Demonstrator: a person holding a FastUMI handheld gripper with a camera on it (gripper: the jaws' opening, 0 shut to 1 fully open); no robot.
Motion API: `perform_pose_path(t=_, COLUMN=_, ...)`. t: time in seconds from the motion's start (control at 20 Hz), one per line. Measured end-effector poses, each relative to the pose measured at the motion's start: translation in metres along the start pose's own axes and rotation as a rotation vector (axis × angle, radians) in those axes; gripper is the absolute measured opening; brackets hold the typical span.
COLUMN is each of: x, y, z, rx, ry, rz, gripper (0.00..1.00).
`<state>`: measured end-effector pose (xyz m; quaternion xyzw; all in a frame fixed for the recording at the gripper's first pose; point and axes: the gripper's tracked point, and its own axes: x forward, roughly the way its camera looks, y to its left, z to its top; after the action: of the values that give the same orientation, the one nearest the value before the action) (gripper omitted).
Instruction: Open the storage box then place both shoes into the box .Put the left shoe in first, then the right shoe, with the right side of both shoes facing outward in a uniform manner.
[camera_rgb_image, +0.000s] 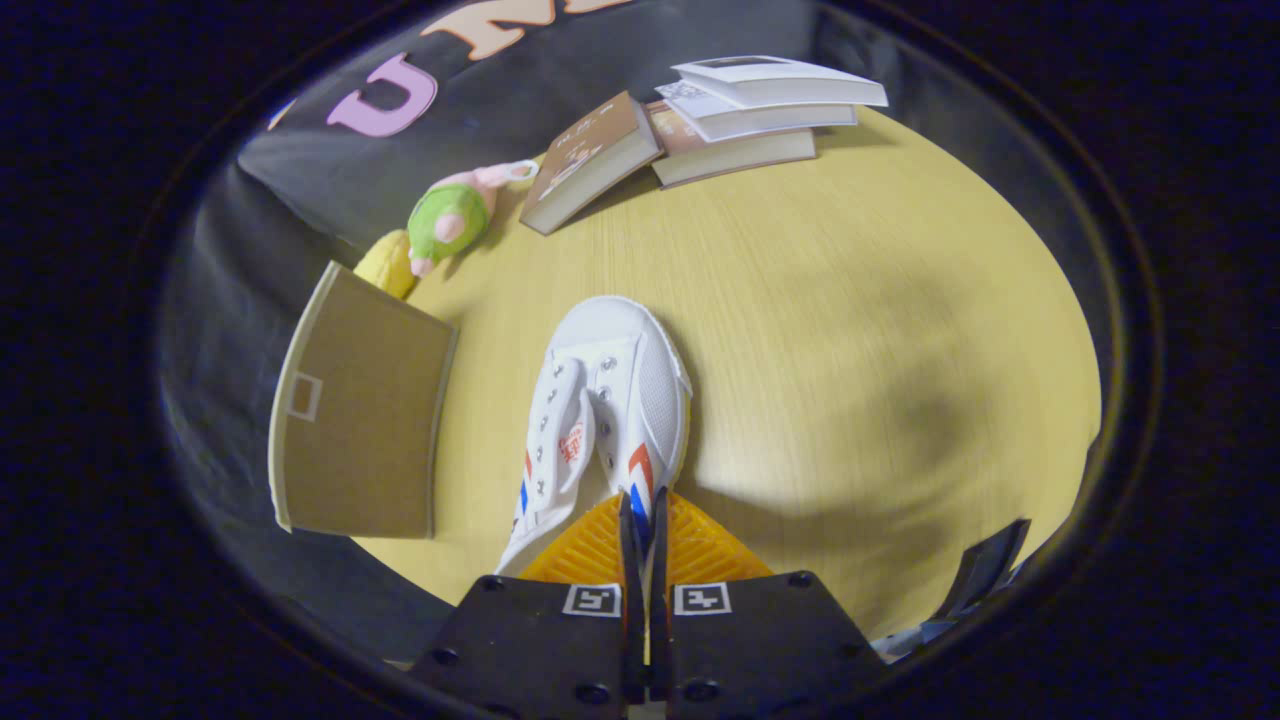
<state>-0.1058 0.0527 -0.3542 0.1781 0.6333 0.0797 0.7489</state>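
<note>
A single white canvas low-top shoe (610, 400) with red and blue chevron stripes on its side, metal eyelets and a red mark on its tongue lay with its toe pointing away from the gripper (643, 520), its sole toward the pale yellow wood-grain counter (850, 330). The gripper's two orange ribbed fingers (700, 545) were pressed nearly together, pinching the thin edge of the shoe's heel collar between them. Beside the shoe on one side stood a brown cardboard storage box (355, 410), one flat panel of it facing the camera; whether it was open could not be told. Beyond the shoe lay four books (700, 125), a green and pink plush toy (455, 215), and a yellow object (385, 265) half hidden behind the box.
</note>
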Motion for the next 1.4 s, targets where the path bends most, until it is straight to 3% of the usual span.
perform_pose_path(t=0.55, x=-0.018, y=0.024, z=0.016, rx=0.089, ry=-0.05, rz=0.088, gripper=0.05)
perform_pose_path(t=1.4, x=-0.063, y=0.192, z=0.056, rx=0.117, ry=-0.173, rz=0.312, gripper=0.05)
